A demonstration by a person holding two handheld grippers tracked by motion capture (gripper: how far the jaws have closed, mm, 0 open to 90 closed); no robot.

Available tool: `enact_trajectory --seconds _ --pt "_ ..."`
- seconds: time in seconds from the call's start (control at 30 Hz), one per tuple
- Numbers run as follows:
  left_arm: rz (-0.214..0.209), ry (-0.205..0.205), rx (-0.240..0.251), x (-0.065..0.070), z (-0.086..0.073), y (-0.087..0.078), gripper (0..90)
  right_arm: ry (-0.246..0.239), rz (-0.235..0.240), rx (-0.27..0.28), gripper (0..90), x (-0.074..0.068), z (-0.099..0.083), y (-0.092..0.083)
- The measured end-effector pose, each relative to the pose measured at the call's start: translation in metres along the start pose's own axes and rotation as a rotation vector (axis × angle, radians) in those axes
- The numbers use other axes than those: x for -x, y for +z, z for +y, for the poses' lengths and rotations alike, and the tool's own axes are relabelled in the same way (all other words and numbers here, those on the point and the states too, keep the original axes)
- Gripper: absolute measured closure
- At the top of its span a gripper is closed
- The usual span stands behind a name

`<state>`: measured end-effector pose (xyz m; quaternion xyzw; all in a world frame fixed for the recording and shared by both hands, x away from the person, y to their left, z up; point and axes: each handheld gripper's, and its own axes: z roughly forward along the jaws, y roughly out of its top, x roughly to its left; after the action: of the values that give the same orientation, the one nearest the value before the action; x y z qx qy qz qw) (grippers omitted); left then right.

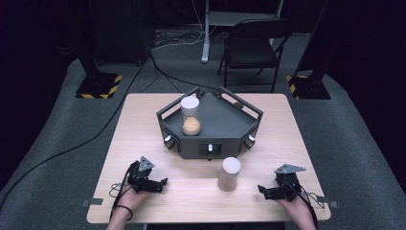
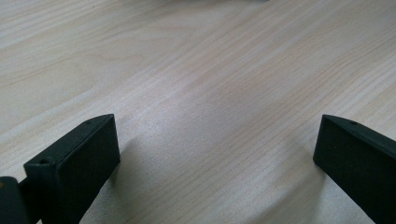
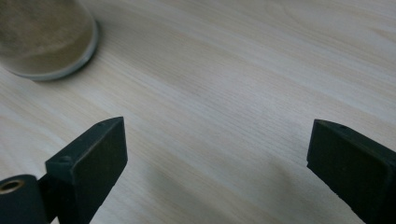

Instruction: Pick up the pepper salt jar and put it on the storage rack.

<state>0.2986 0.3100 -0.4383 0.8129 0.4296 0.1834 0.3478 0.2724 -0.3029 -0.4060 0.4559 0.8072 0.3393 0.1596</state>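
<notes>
Approach step: jar [image 1: 229,173] stands on table [image 1: 143,124] just before tray [image 1: 210,122], both grippers, left [image 1: 160,184] and right [image 1: 263,190], flanking it open and empty; next, right likely closes in.

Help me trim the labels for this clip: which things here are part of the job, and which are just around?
Part of the job:
- jar on the table, nearest the grippers
- jar in the tray, holding orange powder
- tray
- left gripper, open
- right gripper, open

Just around:
- chair
- floor cables
- striped stand bases
</notes>
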Motion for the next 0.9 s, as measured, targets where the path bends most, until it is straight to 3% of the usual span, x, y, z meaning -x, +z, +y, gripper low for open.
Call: enact_trajectory --seconds 0.2,0.47,0.9 --pt "0.000 0.001 0.000 0.000 0.000 0.000 0.3 0.010 0.036 0.052 4.2 -0.003 -0.002 -0.008" --pt "0.002 -0.002 0.001 0.001 0.000 0.000 0.3 -0.022 0.066 0.139 4.2 -0.017 0.001 -0.020" --pt "0.002 -0.002 0.001 0.001 0.000 0.000 0.3 -0.083 0.128 0.191 4.3 -0.036 0.015 -0.025"
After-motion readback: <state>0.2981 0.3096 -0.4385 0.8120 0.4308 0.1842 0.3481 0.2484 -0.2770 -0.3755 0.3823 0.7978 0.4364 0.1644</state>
